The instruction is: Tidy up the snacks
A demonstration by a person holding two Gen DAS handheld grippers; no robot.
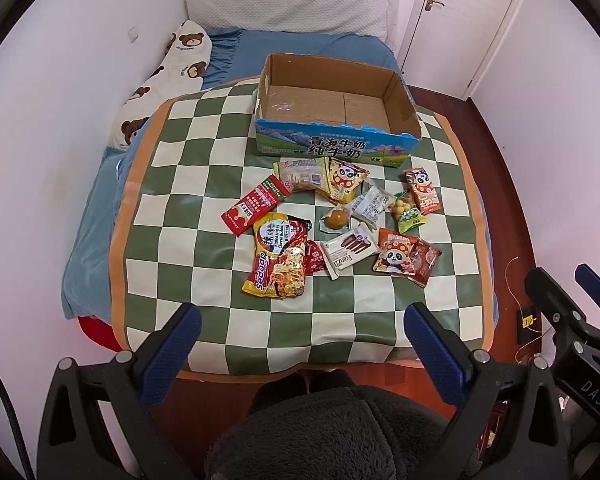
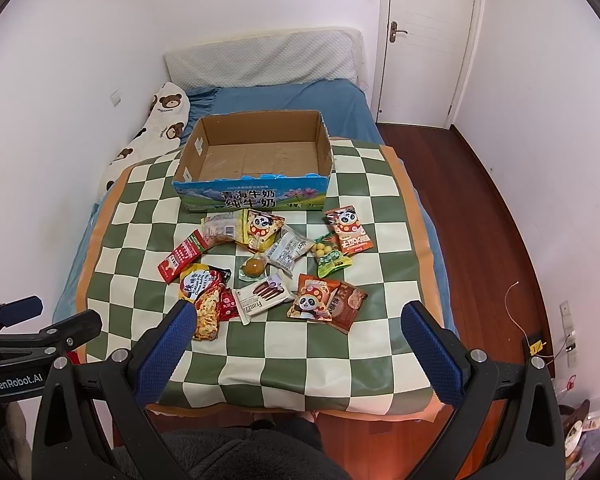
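Roughly a dozen snack packets lie scattered on the checkered mat spread over the bed, all ahead of both tools, and the open milk carton box beyond them holds nothing yet. The left tool and the right tool both hover over the near edge of the mat with fingers spread wide and nothing between them.

The step in hand appears to be the first pick. The nearest things make the sensible start: the Sedaap noodle packet just ahead and left of the left tool, and the panda snack packet just ahead of the right tool. The Franzzi wafer pack lies between them, touching a small red sachet that is partly tucked under the noodles.

Flat foil pouches probably give little to bite on, so each tool would do well to come down on a crimped edge or a puffed corner, not the flat face. The noodle packet overlaps its neighbours, so lifting it straight up should avoid dragging the sachet along. The round yellow snack in clear wrap looks squashable and likely wants a gentle close. The farther packets sit close under the box's front wall.
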